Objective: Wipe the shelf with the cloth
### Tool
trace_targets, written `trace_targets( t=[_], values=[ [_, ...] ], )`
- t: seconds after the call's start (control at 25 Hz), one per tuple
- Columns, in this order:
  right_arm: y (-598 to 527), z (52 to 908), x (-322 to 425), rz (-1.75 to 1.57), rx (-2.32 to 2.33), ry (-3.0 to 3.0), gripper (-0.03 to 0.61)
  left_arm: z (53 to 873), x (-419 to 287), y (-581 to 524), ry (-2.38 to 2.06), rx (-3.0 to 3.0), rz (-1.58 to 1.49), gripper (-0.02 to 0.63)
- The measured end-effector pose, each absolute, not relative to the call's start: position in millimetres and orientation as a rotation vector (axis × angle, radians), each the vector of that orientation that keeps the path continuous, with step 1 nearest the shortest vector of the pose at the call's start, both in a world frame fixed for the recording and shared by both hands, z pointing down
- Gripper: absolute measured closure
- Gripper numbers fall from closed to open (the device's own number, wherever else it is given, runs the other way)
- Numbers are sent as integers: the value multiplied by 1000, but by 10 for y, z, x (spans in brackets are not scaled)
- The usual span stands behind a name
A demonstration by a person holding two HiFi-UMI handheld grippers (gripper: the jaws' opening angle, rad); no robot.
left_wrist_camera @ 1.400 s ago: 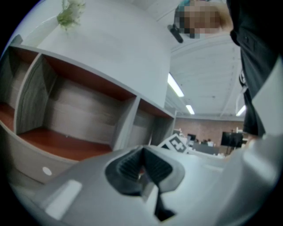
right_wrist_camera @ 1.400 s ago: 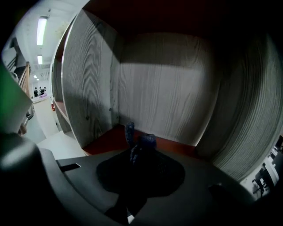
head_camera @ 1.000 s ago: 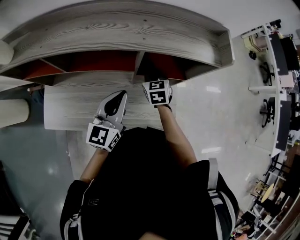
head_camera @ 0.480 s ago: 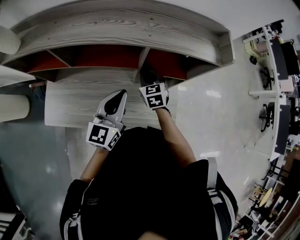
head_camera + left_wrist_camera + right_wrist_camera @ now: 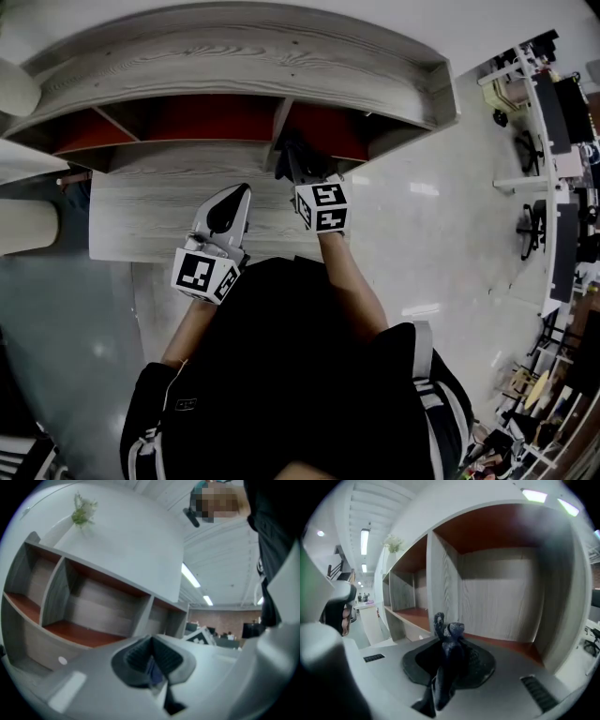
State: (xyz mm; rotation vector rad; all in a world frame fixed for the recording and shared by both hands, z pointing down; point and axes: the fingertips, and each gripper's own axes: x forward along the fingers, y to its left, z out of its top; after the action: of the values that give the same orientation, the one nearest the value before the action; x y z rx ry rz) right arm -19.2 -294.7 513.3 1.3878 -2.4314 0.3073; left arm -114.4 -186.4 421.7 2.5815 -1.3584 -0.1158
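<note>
Right gripper view: the right gripper [image 5: 449, 662] pinches the cloth [image 5: 449, 637] at the shelf [image 5: 501, 597]. The left gripper [image 5: 152, 662], pressed together, idles. Wiping looks unfinished.

Left claw [image 5: 230, 201] is held low, jaws pressed together. Right claw [image 5: 299, 169] is extended forward, forearm straightened, jaws clamped on the cloth [image 5: 446, 660].

shelf [image 5: 244, 66] seen steeply from above in head view. in left gripper view it is viewed from low, upward, across several bays [image 5: 79, 606]; right gripper view is faced close into the right end bay [image 5: 501, 588].
</note>
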Motion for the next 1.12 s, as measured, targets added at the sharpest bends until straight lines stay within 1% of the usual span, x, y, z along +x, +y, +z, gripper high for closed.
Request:
trace_targets(
  t=[0.36, 0.56, 0.76, 1.12],
  values=[
    [-3117, 4666, 805, 270, 1848, -2234, 525, 4198, -1033, -1980, -1271, 2631, -129, 611],
    [-3211, 4708, 1293, 167, 1946, -1965, 525, 4154, -922, -2040, -1220, 2657, -126, 611],
    [-3346, 5018, 1389, 218, 1904, -1852, 525, 4181, -917, -2093, -1195, 2655, -126, 611],
    [-3623, 5446, 1206, 264, 1732, -1772, 525, 4217, -1045, -2206, -1215, 2637, -116, 611]
  ],
)
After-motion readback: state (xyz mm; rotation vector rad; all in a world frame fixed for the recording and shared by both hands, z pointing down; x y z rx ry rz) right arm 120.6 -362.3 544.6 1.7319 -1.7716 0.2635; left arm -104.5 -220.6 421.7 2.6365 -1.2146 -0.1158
